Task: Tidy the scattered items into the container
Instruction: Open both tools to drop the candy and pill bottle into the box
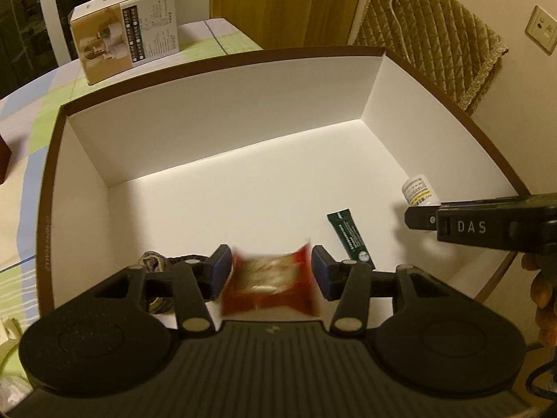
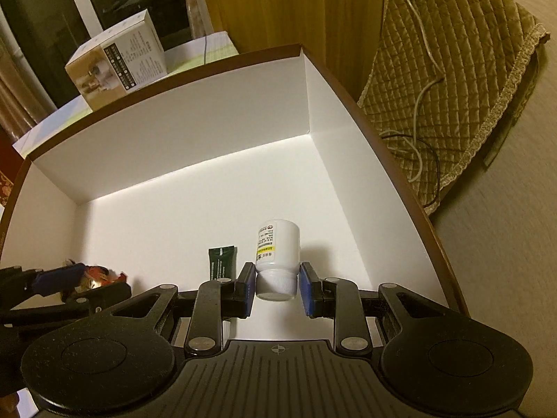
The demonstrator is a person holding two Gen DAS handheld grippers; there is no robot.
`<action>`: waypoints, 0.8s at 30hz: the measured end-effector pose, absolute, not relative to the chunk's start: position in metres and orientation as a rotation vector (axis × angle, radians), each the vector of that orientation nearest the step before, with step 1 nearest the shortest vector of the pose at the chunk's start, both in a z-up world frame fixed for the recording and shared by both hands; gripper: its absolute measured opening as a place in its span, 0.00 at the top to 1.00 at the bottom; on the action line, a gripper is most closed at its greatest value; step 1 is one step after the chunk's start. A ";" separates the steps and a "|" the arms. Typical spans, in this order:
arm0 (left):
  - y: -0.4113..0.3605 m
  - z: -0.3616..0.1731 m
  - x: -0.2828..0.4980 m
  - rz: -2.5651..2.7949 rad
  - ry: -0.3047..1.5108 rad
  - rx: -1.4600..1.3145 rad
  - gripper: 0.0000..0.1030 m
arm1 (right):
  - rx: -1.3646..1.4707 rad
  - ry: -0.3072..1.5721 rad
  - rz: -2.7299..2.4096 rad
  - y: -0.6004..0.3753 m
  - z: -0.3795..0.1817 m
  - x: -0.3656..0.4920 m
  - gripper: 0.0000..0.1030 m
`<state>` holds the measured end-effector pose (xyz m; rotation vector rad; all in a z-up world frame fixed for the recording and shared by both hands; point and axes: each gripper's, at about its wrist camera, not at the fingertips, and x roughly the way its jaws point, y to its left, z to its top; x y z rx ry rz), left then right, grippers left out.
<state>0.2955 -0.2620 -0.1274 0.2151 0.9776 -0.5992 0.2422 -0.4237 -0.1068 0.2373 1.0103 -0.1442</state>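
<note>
Both wrist cameras are looking down and forward into the white-walled box (image 1: 243, 104) from close above its near edge, sharing its floor and the green sachet (image 2: 222, 262).

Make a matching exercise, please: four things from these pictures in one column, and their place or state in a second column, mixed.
Things:
1. red snack packet
2. white bottle
3. dark green sachet
4. printed carton

Places or states:
A. lies flat on the floor of the box, touched by no claw
B. stands on the table behind the box
C. blurred, between the pads of the left claw
D. cap towards the camera, between the pads of the right claw

Pairs: 1-C, 2-D, 3-A, 4-B
</note>
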 end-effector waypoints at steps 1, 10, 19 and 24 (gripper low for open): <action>-0.262 -0.126 0.296 -0.596 0.978 0.213 0.54 | 0.232 1.009 -0.143 -0.423 -0.106 0.242 0.71; -0.256 -0.118 0.298 -0.564 0.980 0.192 0.29 | 0.206 0.947 -0.120 -0.413 -0.097 0.239 0.33; -0.249 -0.110 0.296 -0.546 0.976 0.176 0.24 | 0.195 0.958 -0.096 -0.406 -0.089 0.234 0.31; -0.242 -0.101 0.291 -0.522 0.956 0.167 0.17 | 0.115 0.918 -0.101 -0.396 -0.079 0.221 0.06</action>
